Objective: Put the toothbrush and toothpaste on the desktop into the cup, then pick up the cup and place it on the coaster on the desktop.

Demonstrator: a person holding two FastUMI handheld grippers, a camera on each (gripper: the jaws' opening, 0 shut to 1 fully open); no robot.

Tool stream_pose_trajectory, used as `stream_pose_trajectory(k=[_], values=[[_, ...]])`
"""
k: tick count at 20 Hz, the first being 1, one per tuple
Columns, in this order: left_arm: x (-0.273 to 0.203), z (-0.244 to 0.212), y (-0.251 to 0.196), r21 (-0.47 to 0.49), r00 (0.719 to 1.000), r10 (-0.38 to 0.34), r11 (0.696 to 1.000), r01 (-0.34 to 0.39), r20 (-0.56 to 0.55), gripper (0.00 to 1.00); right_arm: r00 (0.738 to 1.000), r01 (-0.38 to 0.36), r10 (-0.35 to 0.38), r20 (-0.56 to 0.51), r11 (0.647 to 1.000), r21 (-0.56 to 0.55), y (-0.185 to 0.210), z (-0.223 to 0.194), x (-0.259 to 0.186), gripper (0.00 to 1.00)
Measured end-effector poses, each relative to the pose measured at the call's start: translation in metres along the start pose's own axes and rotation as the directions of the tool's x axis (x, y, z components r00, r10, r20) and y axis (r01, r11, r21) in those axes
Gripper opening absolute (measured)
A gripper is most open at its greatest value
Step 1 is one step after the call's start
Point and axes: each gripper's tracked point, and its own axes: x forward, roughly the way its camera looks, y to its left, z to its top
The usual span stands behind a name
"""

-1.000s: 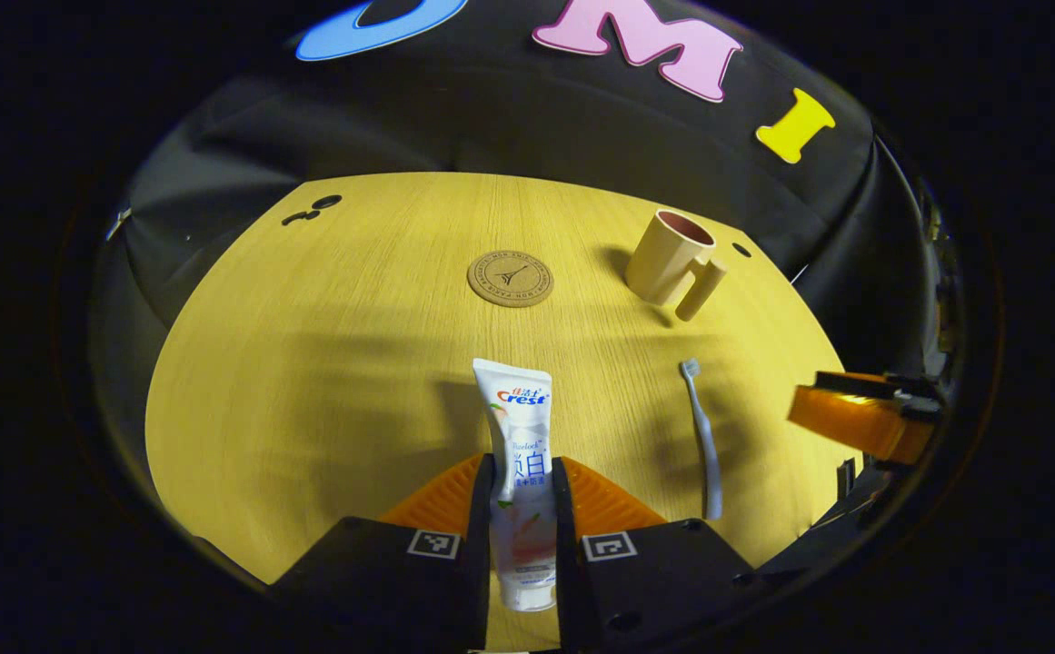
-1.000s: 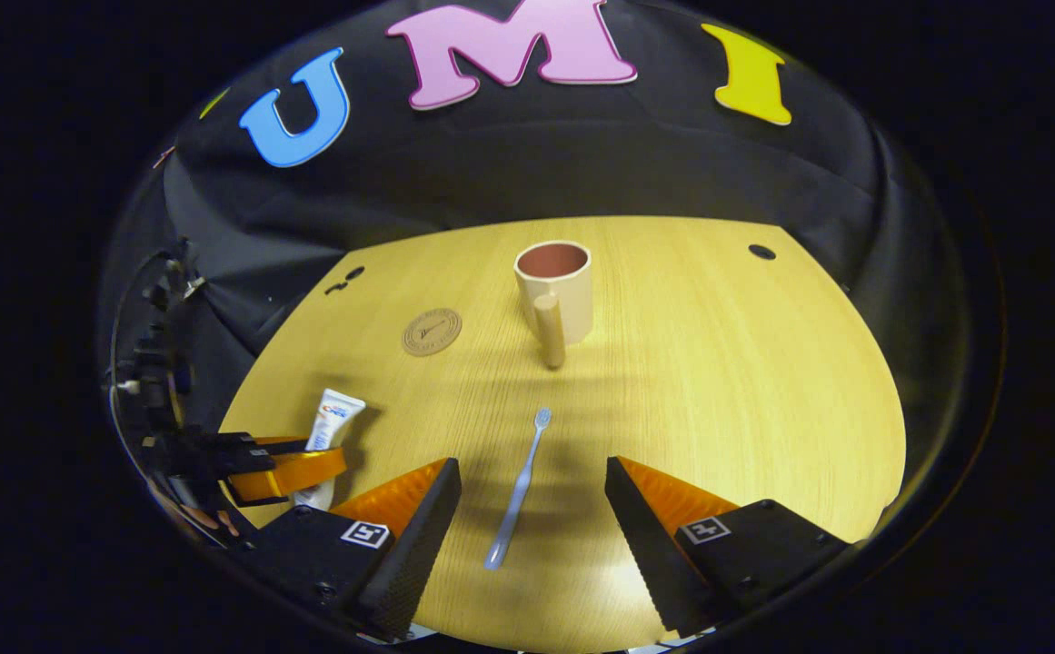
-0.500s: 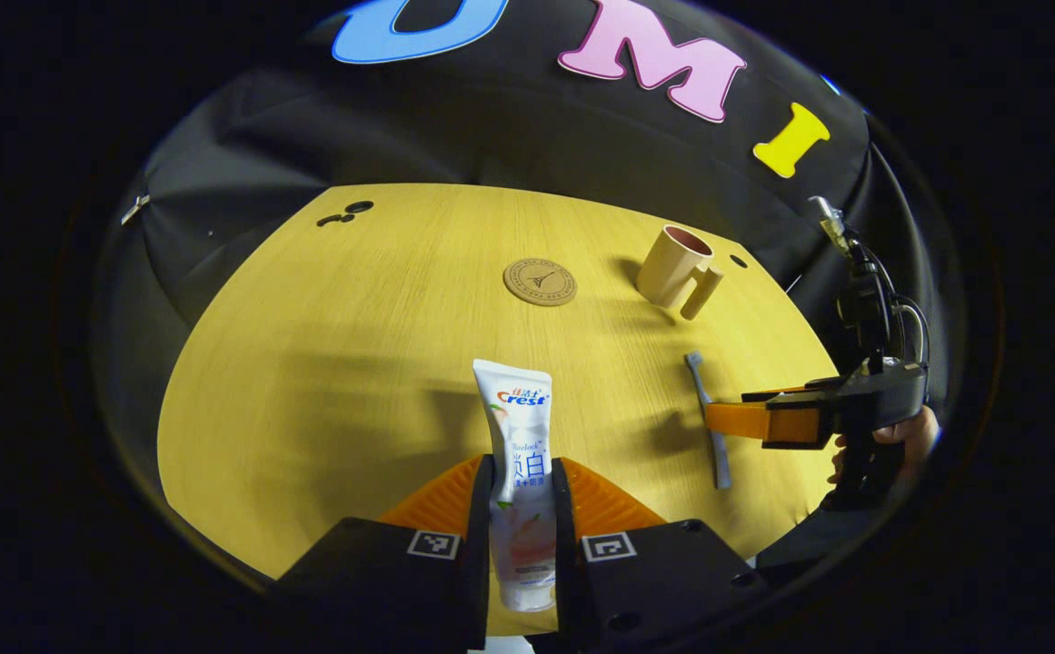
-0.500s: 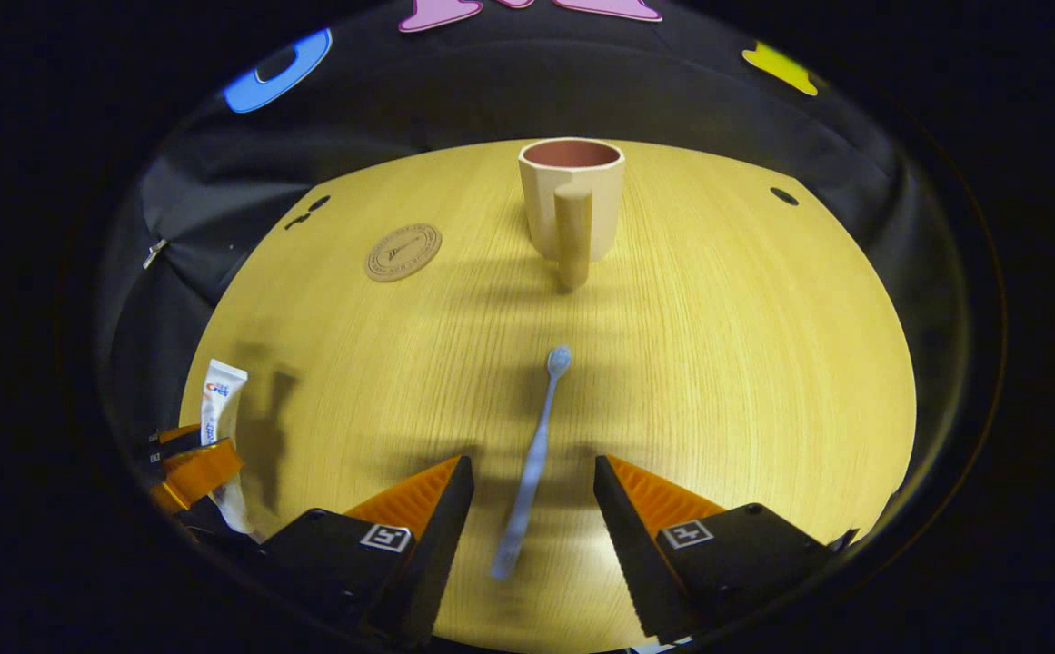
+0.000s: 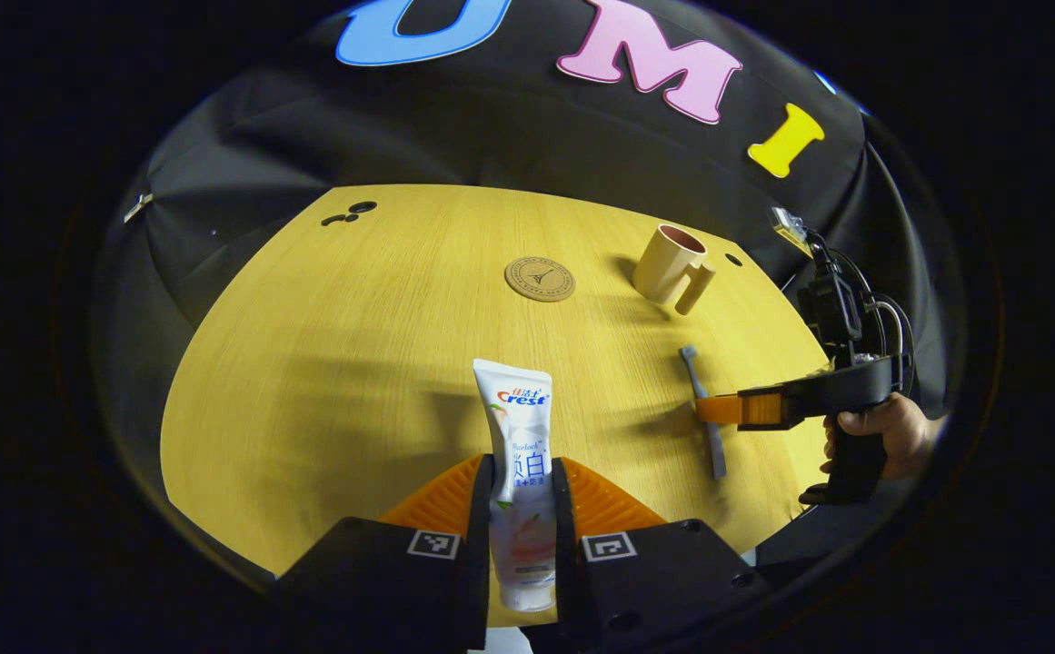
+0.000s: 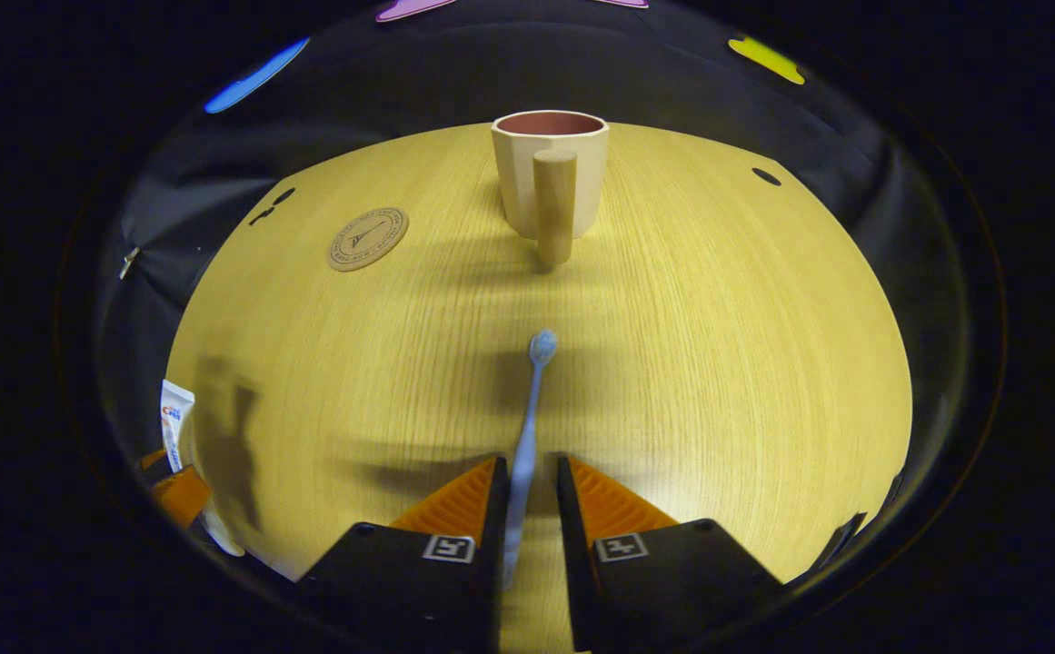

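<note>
the toothpaste tube (image 5: 522,472) is clamped between both fingers of the left gripper (image 5: 523,509) in the left gripper view, its crimped end pointing forward over the yellow wooden desktop (image 5: 336,363). on the tube the brand word "crest" is printed in blue and red, with smaller characters below that cannot be read.

in the right gripper view the right gripper (image 6: 527,509) is seen with its fingers drawn in close around the handle of the pale blue toothbrush (image 6: 527,418), which lies flat on the desktop (image 6: 718,363) with the bristle head pointing toward the cup. the near finger seems to touch the handle, but a thin gap remains on the other side, so whether the brush is truly pinched cannot be told. the same gripper (image 5: 718,410) is seen from the side in the left gripper view, held by a hand (image 5: 890,431), with its tips at the toothbrush (image 5: 704,409).

the beige cup (image 6: 550,177) with a reddish inside is stood upright further back, its thick handle turned toward the right gripper view's camera. nothing is seen inside the cup. it is also found at the far right in the left gripper view (image 5: 668,265).

the round cork coaster (image 6: 367,239) is laid to the left of the cup, apart from it, and bears a small tower drawing ringed by lettering too small to read; it lies bare (image 5: 540,278). small dark holes (image 6: 766,176) are noted near the desktop's far edges. the path between toothbrush and cup is unobstructed.
</note>
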Motion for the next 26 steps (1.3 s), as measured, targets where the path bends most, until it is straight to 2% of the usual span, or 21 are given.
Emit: stream_pose_trajectory(k=[1, 2, 3, 5, 7, 10, 11, 12, 14, 15, 16, 19, 20, 21, 22, 23, 26], values=[[0.0, 0.0, -0.003, 0.006, 1.0, -0.003, 1.0, 0.003, -0.002, 0.34, 1.0, -0.002, 0.002, 0.0, 1.0, -0.006, -0.001, 0.0, 0.001, 0.22], [0.0, -0.001, -0.005, 0.011, 1.0, -0.007, 1.0, 0.007, -0.002, 0.34, 1.0, -0.012, 0.012, 0.007, 1.0, -0.012, -0.001, 0.002, 0.0, 0.17], [0.001, -0.001, -0.008, 0.014, 1.0, -0.01, 1.0, 0.011, -0.005, 0.35, 1.0, -0.025, 0.025, 0.0, 1.0, -0.018, 0.0, 0.0, 0.001, 0.16], [0.002, -0.001, -0.013, 0.018, 1.0, -0.015, 1.0, 0.015, -0.006, 0.34, 0.998, -0.064, 0.064, 0.007, 0.998, -0.025, 0.001, 0.003, 0.001, 0.08], [0.004, 0.001, -0.02, 0.015, 1.0, -0.023, 1.0, 0.023, -0.005, 0.35, 0.996, -0.093, 0.093, 0.007, 0.995, -0.019, 0.001, 0.003, -0.001, 0.05], [0.007, 0.007, -0.03, 0.016, 1.0, -0.028, 0.999, 0.028, 0.004, 0.34, 0.995, -0.099, 0.1, 0.018, 0.994, -0.042, -0.008, 0.004, -0.003, 0.05], [0.007, 0.011, -0.033, 0.017, 1.0, -0.028, 0.999, 0.028, 0.011, 0.29, 0.994, -0.103, 0.105, 0.031, 0.993, -0.053, -0.012, 0.007, -0.006, 0.05], [0.006, 0.016, -0.036, 0.017, 0.999, -0.027, 0.999, 0.027, 0.021, 0.34, 0.993, -0.111, 0.114, 0.041, 0.992, -0.054, -0.016, 0.009, -0.01, 0.05], [0.005, 0.029, -0.044, 0.009, 0.999, -0.029, 1.0, 0.028, 0.044, 0.34, 0.988, -0.139, 0.142, 0.059, 0.989, -0.042, -0.022, 0.013, -0.022, 0.05], [0.005, 0.038, -0.049, 0.003, 0.998, -0.032, 1.0, 0.031, 0.059, 0.39, 0.986, -0.149, 0.152, 0.071, 0.988, -0.04, -0.026, 0.016, -0.028, 0.05], [0.004, 0.047, -0.054, -0.003, 0.996, -0.036, 0.999, 0.036, 0.076, 0.39, 0.983, -0.16, 0.163, 0.082, 0.986, -0.04, -0.03, 0.018, -0.033, 0.05], [0.0, 0.087, -0.076, -0.008, 0.99, -0.049, 0.999, 0.051, 0.135, 0.39, 0.974, -0.187, 0.193, 0.119, 0.98, -0.063, -0.043, 0.032, -0.049, 0.05], [0.0, 0.1, -0.083, -0.005, 0.986, -0.052, 0.999, 0.053, 0.158, 0.34, 0.971, -0.191, 0.2, 0.133, 0.979, -0.076, -0.048, 0.036, -0.053, 0.05], [0.0, 0.117, -0.093, 0.004, 0.981, -0.058, 0.998, 0.059, 0.183, 0.34, 0.967, -0.197, 0.208, 0.146, 0.977, -0.085, -0.053, 0.042, -0.058, 0.05], [0.0, 0.134, -0.103, 0.016, 0.977, -0.065, 0.998, 0.063, 0.205, 0.39, 0.963, -0.206, 0.217, 0.16, 0.975, -0.084, -0.058, 0.048, -0.062, 0.05], [0.0, 0.152, -0.114, 0.025, 0.971, -0.072, 0.997, 0.068, 0.226, 0.34, 0.958, -0.22, 0.23, 0.169, 0.972, -0.076, -0.062, 0.053, -0.066, 0.05], [0.008, 0.204, -0.145, 0.043, 0.951, -0.104, 0.994, 0.096, 0.29, 0.35, 0.943, -0.256, 0.264, 0.201, 0.965, -0.064, -0.078, 0.069, -0.079, 0.05]])
